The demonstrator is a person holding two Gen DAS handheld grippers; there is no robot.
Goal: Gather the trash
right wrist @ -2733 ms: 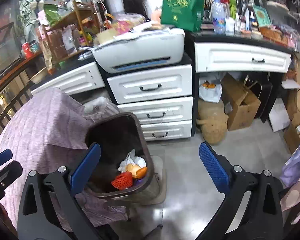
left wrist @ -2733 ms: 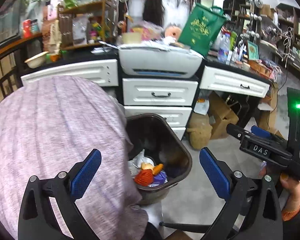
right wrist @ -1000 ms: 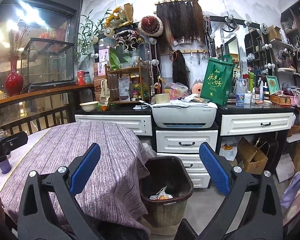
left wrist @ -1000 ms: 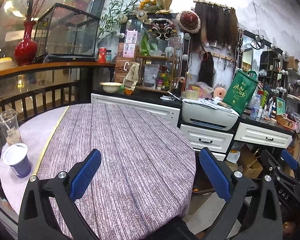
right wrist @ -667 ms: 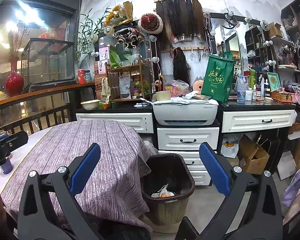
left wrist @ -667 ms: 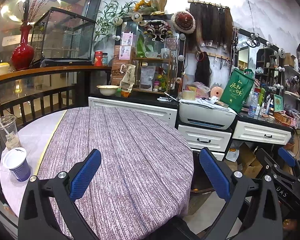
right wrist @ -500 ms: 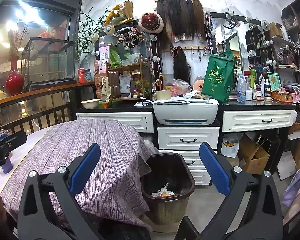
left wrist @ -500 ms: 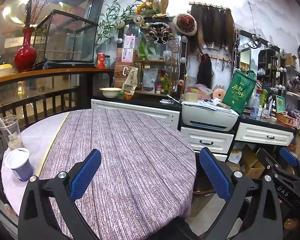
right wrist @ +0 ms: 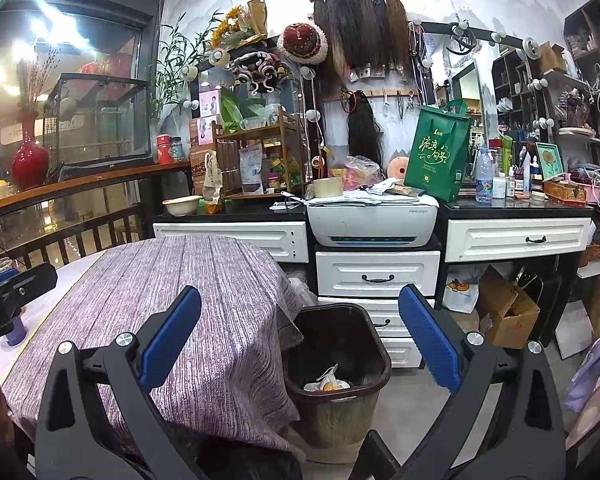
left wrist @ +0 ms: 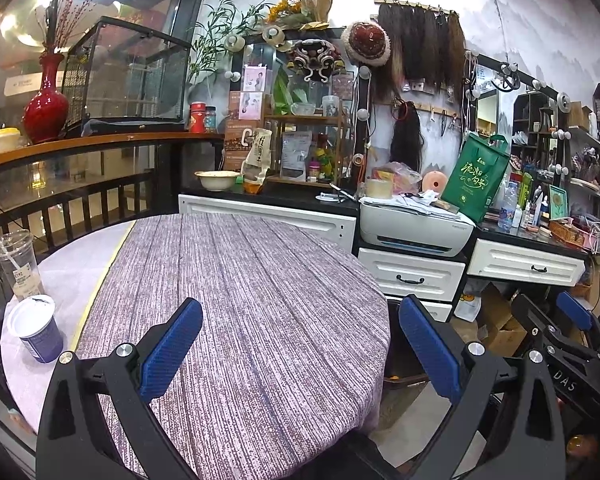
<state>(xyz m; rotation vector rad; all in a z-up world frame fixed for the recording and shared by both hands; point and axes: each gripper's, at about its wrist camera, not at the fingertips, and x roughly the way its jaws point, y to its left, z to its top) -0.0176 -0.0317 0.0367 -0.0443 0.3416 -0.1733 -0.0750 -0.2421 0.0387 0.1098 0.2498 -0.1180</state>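
Note:
A dark brown trash bin point(right wrist: 336, 350) stands on the floor beside the round table point(right wrist: 172, 300), with white and orange scraps point(right wrist: 329, 383) at its bottom. In the left wrist view only its rim point(left wrist: 404, 380) shows past the tablecloth. My left gripper point(left wrist: 300, 354) hangs open over the purple striped cloth point(left wrist: 240, 300), nothing between its blue pads. A blue paper cup point(left wrist: 36, 334) with a white lid and a clear plastic cup point(left wrist: 16, 264) with a straw stand at the table's left edge. My right gripper point(right wrist: 300, 344) is open and empty above the table edge and bin.
White drawers point(right wrist: 376, 276) and a printer point(right wrist: 372, 224) stand behind the bin. Cardboard boxes point(right wrist: 504, 312) sit under the desk at the right. A dark railing point(left wrist: 80, 208) curves behind the table. The other gripper point(left wrist: 568, 352) shows at the right of the left wrist view.
Both grippers have risen from looking down into the bin to a level view over the table. In the last second they barely shifted. Both stayed open.

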